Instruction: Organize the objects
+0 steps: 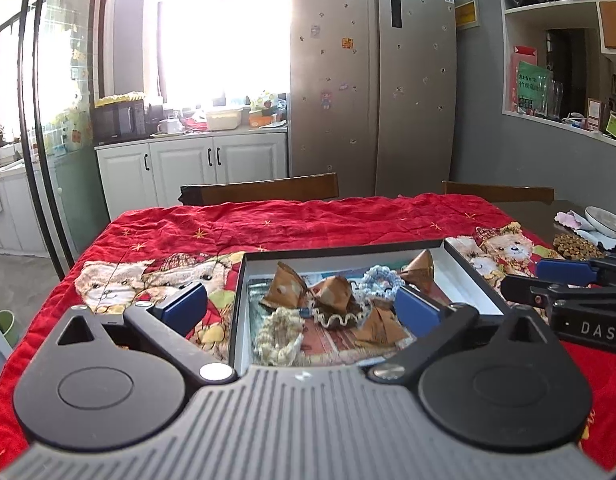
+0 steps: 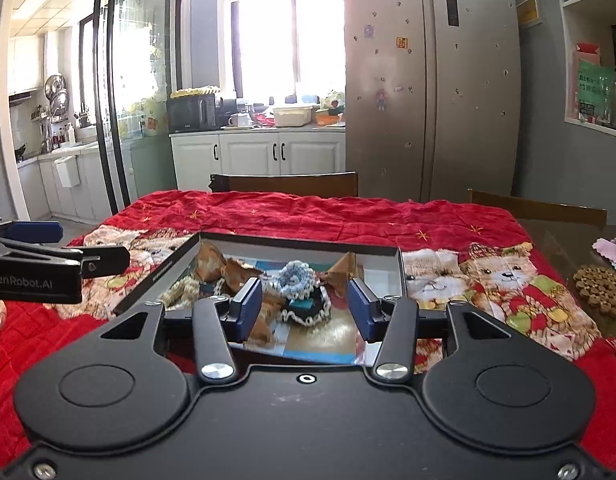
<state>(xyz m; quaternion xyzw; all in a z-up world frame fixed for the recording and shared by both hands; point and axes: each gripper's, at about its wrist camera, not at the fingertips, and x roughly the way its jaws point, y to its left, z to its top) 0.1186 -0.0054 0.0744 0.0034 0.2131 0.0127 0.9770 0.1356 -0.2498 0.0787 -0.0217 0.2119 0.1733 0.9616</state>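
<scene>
A: Both tools are held over the box (image 1: 473,280), and nothing is gripped. The left gripper (image 1: 300,308) is spread wide, one pad outside the box wall, the other over the contents.

B: The right gripper (image 2: 306,306) is parted too, empty, with the blue scrunchie (image 2: 294,278) seen just ahead between its pads.

A: The brown pouches (image 1: 286,290) are heaped in the box ahead of the left gripper, the cream scrunchie (image 1: 278,330) nearest to it. Everything is touching or overlapping.

B: That is judged the risk. If a close is made here, two items could be pinched together, or a soft scrunchie could be snagged and dragged.

A: The box wall could be caught by the left outer pad, and the box shoved across the red cloth (image 2: 308,212).

B: The two tools are close; a clash is possible.
</scene>
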